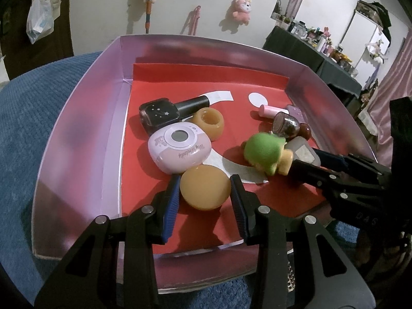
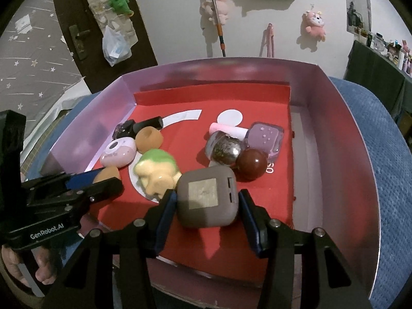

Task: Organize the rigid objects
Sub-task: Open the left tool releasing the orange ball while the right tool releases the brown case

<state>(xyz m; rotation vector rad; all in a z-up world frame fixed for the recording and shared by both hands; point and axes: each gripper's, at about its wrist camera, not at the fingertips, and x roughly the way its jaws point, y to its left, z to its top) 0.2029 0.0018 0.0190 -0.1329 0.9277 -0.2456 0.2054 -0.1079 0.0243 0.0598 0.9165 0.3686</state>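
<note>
Both tongs reach into the purple box point(image 1: 77, 118) with its red liner. Left gripper point(image 1: 204, 188) brackets a tan dome-shaped lid point(image 1: 204, 187) — both pads appear to touch its sides, seemingly clamped. Right gripper point(image 2: 207, 200) straddles a grey-brown rounded square case point(image 2: 207, 198), fingers close alongside but contact unclear. Far left lie a pink earbud case point(image 1: 180, 149) and a black nail-polish bottle point(image 1: 164, 112).
</note>
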